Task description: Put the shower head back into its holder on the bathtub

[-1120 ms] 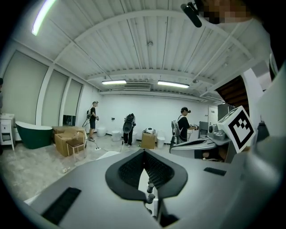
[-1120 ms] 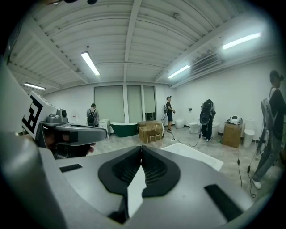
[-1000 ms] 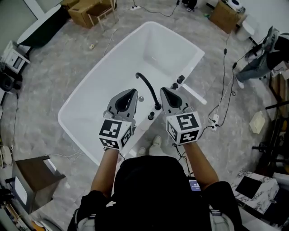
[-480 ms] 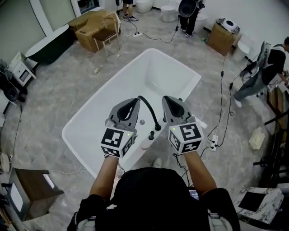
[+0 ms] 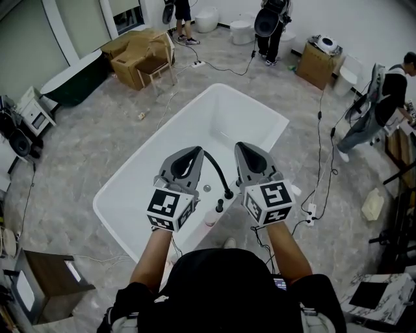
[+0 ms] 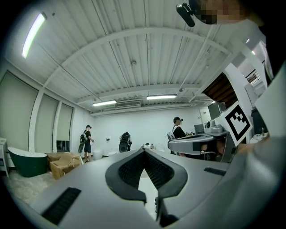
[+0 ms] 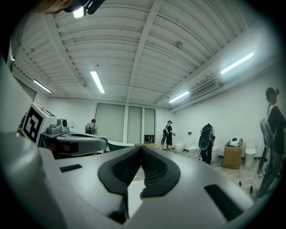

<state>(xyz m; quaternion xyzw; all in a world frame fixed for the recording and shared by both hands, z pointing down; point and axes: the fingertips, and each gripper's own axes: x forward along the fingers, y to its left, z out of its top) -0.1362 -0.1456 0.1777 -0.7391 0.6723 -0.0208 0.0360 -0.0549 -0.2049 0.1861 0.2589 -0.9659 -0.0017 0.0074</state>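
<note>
The white bathtub (image 5: 253,120) lies slantwise on the grey floor below me. A black curved faucet spout (image 5: 218,172) with black knobs (image 5: 220,205) stands on its near rim. I hold both grippers level and side by side above that rim, with the spout showing between them. The left gripper (image 5: 194,151) (image 6: 144,151) is shut with nothing in it. The right gripper (image 5: 242,146) (image 7: 141,147) is shut and empty too. A small white piece (image 5: 296,190) peeks out beside the right gripper's cube; I cannot tell whether it is the shower head. The holder is hidden.
Cardboard boxes (image 5: 133,49) and a chair (image 5: 155,68) stand beyond the tub's far left. A dark green tub (image 5: 75,81) sits by the left wall. Cables (image 5: 320,156) and a power strip (image 5: 311,211) lie to the tub's right. People (image 5: 270,19) stand at the back.
Both grippers have risen together, staying shut and side by side. The head view has tilted up, so the tub sits lower and more of the far room shows.
</note>
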